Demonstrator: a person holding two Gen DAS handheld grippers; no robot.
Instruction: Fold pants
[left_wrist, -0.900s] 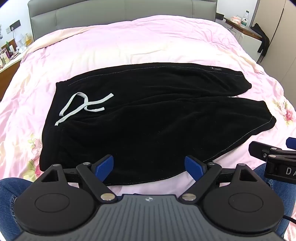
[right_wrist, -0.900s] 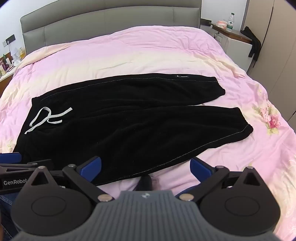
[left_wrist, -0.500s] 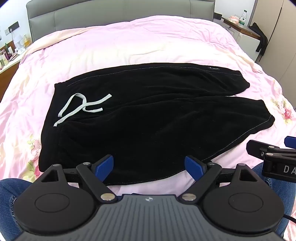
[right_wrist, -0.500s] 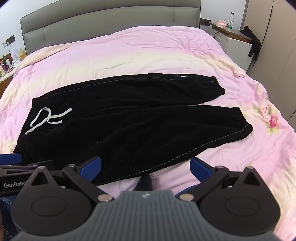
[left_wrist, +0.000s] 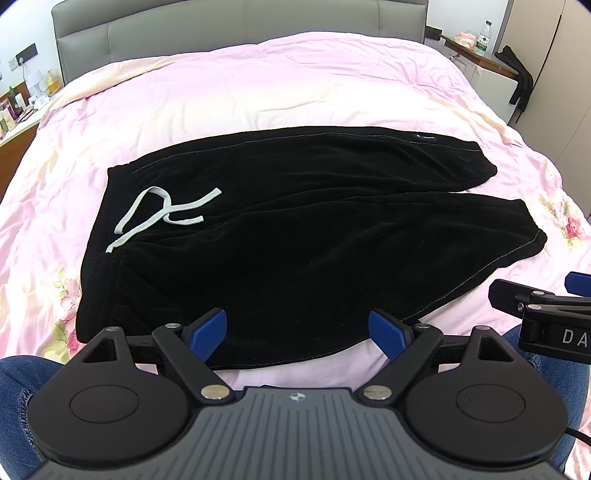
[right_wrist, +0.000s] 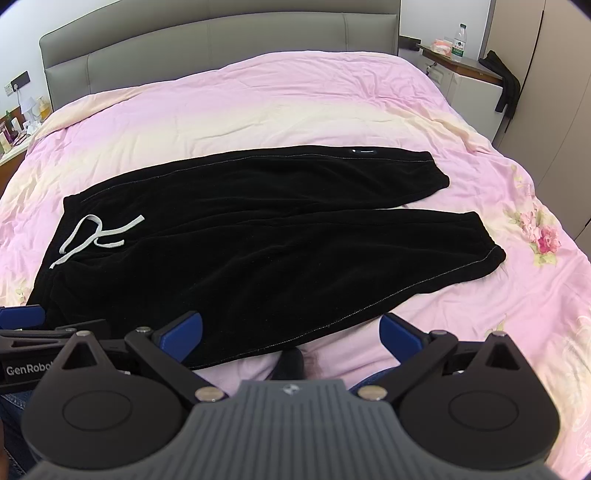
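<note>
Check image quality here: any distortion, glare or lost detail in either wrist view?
Left wrist view: fisheye bows the headboard, corners vignetted; the black pants read nearly featureless, only the drawstring stands out. Right wrist view: same bowing; a small bright glint near the far leg's cuff; focus sharp, lighting even.

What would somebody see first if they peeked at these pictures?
First, the big black soft pants spread flat across the middle of the pink bed cover, legs pointing right. Next, the white drawstring curled near the waistband on the left. At the bottom, the open left gripper and open right gripper hover at the pants' near edge.
</note>
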